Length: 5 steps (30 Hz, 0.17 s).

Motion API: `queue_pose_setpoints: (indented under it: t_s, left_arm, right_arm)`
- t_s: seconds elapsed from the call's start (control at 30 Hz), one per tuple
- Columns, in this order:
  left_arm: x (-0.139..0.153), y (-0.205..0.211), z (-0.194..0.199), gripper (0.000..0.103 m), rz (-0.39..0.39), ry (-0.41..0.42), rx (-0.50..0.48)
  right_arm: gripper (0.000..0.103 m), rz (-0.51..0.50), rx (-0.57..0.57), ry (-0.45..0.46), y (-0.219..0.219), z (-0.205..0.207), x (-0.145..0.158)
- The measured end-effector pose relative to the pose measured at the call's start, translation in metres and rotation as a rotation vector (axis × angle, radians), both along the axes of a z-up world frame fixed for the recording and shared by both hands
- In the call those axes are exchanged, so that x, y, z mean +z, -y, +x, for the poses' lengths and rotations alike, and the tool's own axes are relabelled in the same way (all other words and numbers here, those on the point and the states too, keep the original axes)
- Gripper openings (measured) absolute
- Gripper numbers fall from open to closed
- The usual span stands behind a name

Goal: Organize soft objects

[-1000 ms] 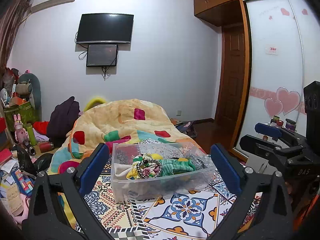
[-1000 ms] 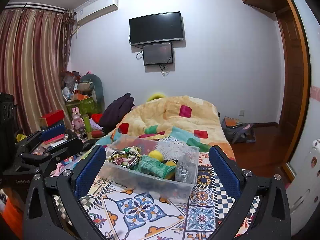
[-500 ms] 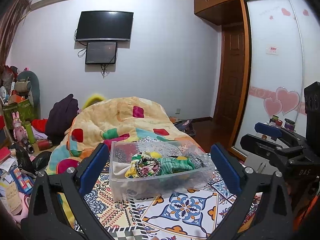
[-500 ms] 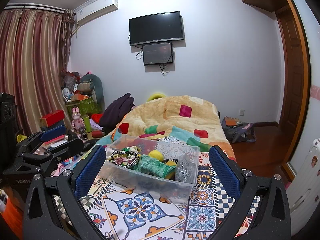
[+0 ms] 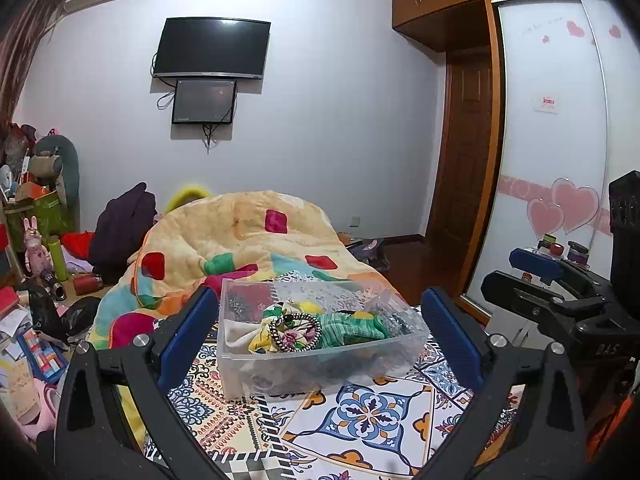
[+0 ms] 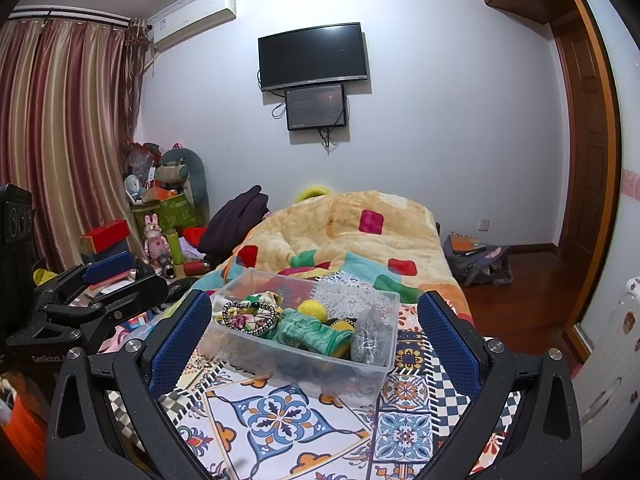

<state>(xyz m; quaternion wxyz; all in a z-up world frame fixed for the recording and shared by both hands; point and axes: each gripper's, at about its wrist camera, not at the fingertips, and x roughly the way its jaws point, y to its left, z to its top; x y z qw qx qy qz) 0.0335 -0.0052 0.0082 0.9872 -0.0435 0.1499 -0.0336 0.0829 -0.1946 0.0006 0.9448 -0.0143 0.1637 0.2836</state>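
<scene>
Item 1: clear plastic bin (image 5: pixel 320 364), rectangular, lidless, standing on a bed's patterned tile-print sheet (image 5: pixel 360 412). It sits ahead of both grippers, in line with the gap between their fingers but beyond the fingertips, touching neither.

Contents: floral fabric piece (image 5: pixel 276 328) ringed by a black-and-white braided band (image 5: pixel 296 330); green knitted cloth (image 5: pixel 352 326) just beside it toward the middle; yellow soft ball (image 6: pixel 314 308) behind; grey crinkled item (image 6: pixel 370 340) at the right end as the right wrist camera sees it. All lie inside the bin, loosely heaped.

Item 2: left gripper (image 5: pixel 320 324), blue-padded fingers spread wide, nothing held.

Item 3: right gripper (image 6: pixel 314 328), blue-padded fingers likewise spread wide, nothing held. Each gripper appears at the edge of the other's view, level with it and well apart.

Surroundings: orange quilt with coloured patches (image 5: pixel 248 236) bunched behind the bin; dark jacket (image 5: pixel 120 228) beside it; wall-mounted television (image 5: pixel 212 54) above a smaller screen (image 5: pixel 203 101); striped curtains (image 6: pixel 68 140) at left; wooden door (image 5: pixel 464 152) at right.
</scene>
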Motion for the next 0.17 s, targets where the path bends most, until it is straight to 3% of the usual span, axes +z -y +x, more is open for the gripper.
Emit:
queue_pose_setpoints:
  t_s: [0.17]
  left_arm:
    - [-0.0002, 0.0033, -0.0007, 0.103, 0.010, -0.002, -0.014]
  right_arm:
    - [0.103, -0.001, 0.000, -0.008, -0.0005, 0.0015, -0.0018]
